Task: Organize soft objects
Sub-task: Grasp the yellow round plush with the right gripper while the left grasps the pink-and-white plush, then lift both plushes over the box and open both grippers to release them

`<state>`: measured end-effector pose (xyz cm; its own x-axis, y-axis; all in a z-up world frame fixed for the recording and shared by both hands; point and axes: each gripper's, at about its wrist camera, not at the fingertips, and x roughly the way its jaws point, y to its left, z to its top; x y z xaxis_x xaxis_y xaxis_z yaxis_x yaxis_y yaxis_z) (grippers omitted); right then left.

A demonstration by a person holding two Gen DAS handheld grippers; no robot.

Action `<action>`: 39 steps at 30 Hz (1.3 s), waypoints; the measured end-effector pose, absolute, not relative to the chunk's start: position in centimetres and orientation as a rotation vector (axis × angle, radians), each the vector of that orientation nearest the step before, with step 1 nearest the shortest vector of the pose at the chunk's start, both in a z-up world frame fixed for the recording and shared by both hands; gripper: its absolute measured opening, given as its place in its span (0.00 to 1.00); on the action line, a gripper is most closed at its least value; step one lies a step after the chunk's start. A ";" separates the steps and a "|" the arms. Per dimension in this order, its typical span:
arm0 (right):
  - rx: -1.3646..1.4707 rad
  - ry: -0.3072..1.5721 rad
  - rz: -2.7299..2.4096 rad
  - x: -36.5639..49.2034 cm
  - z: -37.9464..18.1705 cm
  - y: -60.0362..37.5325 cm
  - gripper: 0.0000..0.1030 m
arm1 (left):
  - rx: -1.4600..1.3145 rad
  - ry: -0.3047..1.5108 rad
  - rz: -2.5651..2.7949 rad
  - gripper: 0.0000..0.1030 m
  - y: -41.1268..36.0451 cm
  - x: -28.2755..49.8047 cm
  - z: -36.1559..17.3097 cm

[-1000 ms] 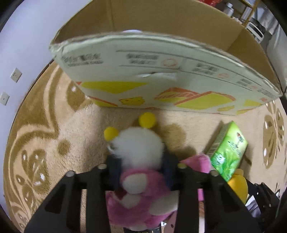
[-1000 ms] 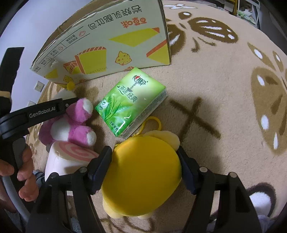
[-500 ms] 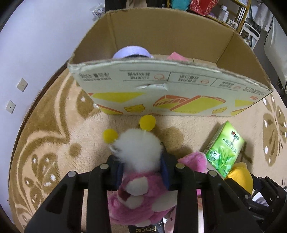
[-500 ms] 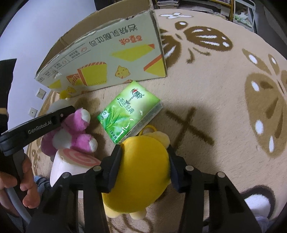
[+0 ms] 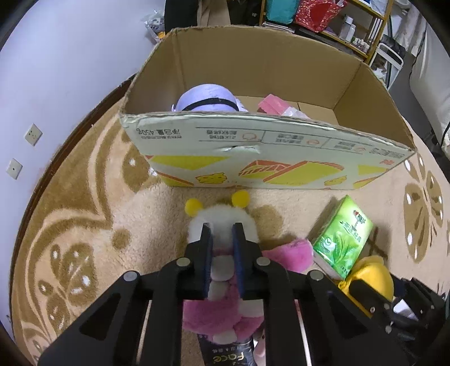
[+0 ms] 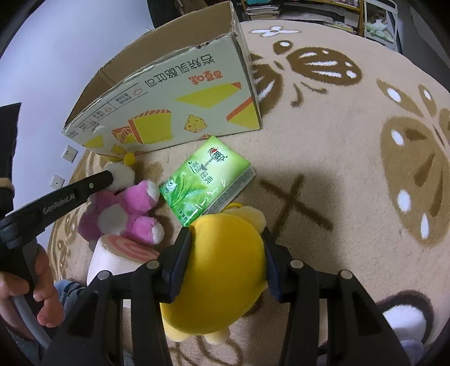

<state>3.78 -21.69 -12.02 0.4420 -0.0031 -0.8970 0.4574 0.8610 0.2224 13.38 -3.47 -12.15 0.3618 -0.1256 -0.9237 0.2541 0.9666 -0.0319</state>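
Observation:
My left gripper (image 5: pixel 222 231) is shut on the white head of a pink and white plush toy (image 5: pixel 222 315) with two yellow pompoms, on the carpet in front of the open cardboard box (image 5: pixel 267 166). The toy also shows in the right wrist view (image 6: pixel 123 208), with the left gripper's fingers (image 6: pixel 95 183) on its head. My right gripper (image 6: pixel 226 239) is shut on a yellow plush toy (image 6: pixel 222 276), also seen in the left wrist view (image 5: pixel 368 276). A green tissue pack (image 6: pixel 205 180) lies between the toys and the box (image 6: pixel 168 107).
The box holds a lilac plush (image 5: pixel 208 98) and a pink item (image 5: pixel 272 104). A white and pink roll-shaped soft toy (image 6: pixel 121 253) lies next to the pink plush. The patterned beige carpet (image 6: pixel 351 169) spreads to the right. Shelves (image 5: pixel 337 19) stand behind the box.
Both grippers have closed: the left on the pink plush's head, the right on the yellow plush. Both have pulled back and up, so the box's inside now shows.

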 end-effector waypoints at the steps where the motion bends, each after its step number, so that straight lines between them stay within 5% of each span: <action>1: 0.475 1.087 -0.299 3.8 -12.1 -21.7 0.49 | 0.119 1.181 -0.245 0.14 -3.5 13.5 -12.3; 6: 0.480 1.102 -0.297 3.9 -12.5 -21.7 0.49 | 0.126 1.216 -0.243 0.23 -3.7 14.4 -13.4; 10: 0.481 1.107 -0.296 4.1 -12.9 -21.5 0.49 | 0.180 1.205 -0.197 0.54 -3.8 14.8 -13.9; 15: 0.486 1.119 -0.291 4.5 -13.3 -21.3 0.49 | 0.137 1.240 -0.218 0.56 -3.6 15.6 -14.9; 16: 0.484 1.121 -0.290 4.6 -13.4 -21.2 0.49 | 0.124 1.252 -0.230 0.52 -3.6 15.7 -15.2; 17: 0.476 1.115 -0.288 4.6 -13.4 -21.0 0.49 | 0.108 1.271 -0.250 0.35 -3.6 15.7 -15.7; 20: 0.457 1.104 -0.280 4.7 -12.9 -20.6 0.48 | 0.134 1.248 -0.266 0.22 -3.8 15.5 -15.8; 28: 0.456 1.062 -0.294 4.6 -11.8 -20.4 0.45 | 0.149 1.185 -0.248 0.22 -3.8 14.9 -14.5; 36: 0.463 0.979 -0.308 4.0 -10.0 -21.4 0.45 | 0.156 1.103 -0.219 0.03 -3.2 14.0 -11.8; 39: 0.465 0.962 -0.306 3.9 -9.7 -21.5 0.45 | 0.144 1.089 -0.223 0.03 -3.1 13.5 -11.0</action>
